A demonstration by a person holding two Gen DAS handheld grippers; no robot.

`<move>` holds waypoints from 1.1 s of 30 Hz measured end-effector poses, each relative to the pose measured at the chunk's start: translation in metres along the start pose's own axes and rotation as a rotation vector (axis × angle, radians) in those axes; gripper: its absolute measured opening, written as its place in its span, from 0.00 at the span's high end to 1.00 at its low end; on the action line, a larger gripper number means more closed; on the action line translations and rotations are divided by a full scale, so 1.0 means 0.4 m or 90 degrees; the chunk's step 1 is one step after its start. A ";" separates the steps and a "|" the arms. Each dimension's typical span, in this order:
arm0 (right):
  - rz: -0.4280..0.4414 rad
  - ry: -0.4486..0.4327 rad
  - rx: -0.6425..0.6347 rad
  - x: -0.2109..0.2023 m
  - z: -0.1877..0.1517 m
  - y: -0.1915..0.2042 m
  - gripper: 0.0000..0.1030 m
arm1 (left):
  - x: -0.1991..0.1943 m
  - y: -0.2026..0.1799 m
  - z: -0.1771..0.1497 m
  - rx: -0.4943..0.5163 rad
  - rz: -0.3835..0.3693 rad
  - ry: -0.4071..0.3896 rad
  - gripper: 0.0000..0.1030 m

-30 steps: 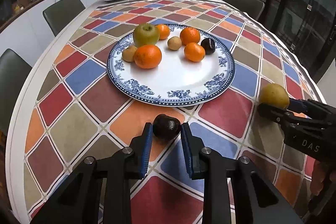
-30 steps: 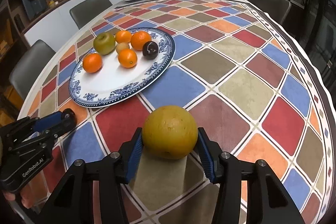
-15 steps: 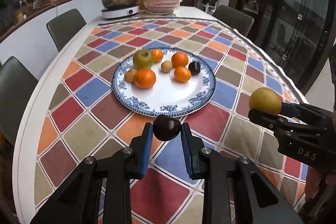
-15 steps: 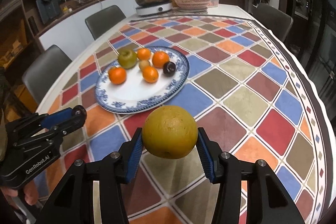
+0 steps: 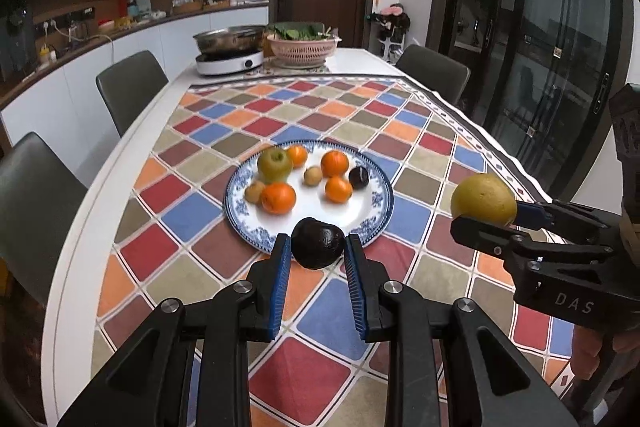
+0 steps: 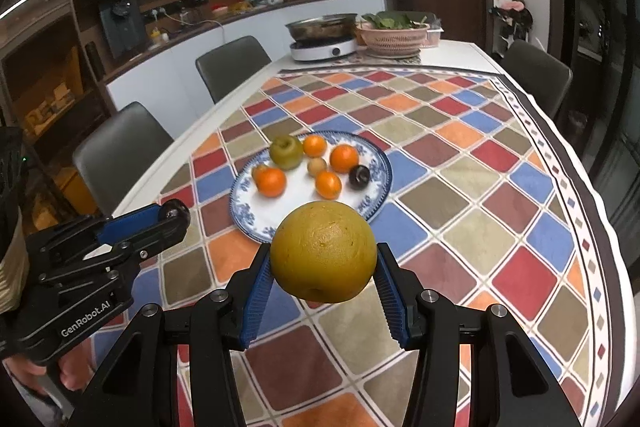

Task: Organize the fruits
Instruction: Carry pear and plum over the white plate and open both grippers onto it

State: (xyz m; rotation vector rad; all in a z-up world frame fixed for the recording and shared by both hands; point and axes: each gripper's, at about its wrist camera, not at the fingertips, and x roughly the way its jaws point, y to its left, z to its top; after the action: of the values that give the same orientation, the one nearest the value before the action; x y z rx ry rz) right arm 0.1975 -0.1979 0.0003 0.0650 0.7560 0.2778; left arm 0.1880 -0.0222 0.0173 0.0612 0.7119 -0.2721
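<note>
My left gripper [image 5: 317, 251] is shut on a small dark plum [image 5: 318, 243], held in the air in front of the near rim of the blue-and-white plate [image 5: 368, 227]. My right gripper [image 6: 323, 265] is shut on a large yellow-brown pear [image 6: 323, 251], also lifted above the table. From the left wrist view the pear [image 5: 483, 200] shows at the right, beside the plate. On the plate lie a green apple [image 5: 274, 165], several oranges [image 5: 279, 197], small brown fruits [image 5: 313, 175] and another dark plum [image 5: 359, 177].
The table wears a chequered coloured cloth [image 5: 224, 131]. At its far end stand an induction cooker with a steel pot [image 5: 229, 47] and a pink basket of greens [image 5: 302, 47]. Grey chairs [image 5: 130, 87] line both sides. A hand [image 6: 48, 371] holds the left gripper.
Both grippers have risen well above the table with their fruits and tilted upward, so the plate looks smaller and farther and more of the kitchen shows. Both grips are unchanged.
</note>
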 end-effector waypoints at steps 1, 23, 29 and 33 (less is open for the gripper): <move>0.004 -0.002 -0.002 -0.002 0.005 0.003 0.51 | -0.002 0.001 0.004 0.001 0.001 -0.003 0.73; 0.014 -0.030 -0.055 0.036 0.106 0.036 0.51 | 0.037 0.040 0.091 0.014 0.019 -0.034 0.73; 0.019 -0.011 -0.055 0.081 0.118 0.032 0.51 | 0.082 0.057 0.102 0.007 0.017 -0.021 0.73; 0.017 0.003 -0.056 0.116 0.118 0.030 0.51 | 0.120 0.069 0.104 0.005 0.019 -0.008 0.73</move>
State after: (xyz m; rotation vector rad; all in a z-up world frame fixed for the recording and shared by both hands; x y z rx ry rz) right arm 0.2594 -0.1718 0.0055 -0.0088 0.7470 0.3363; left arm 0.2566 -0.0126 0.0166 0.0768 0.6967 -0.2467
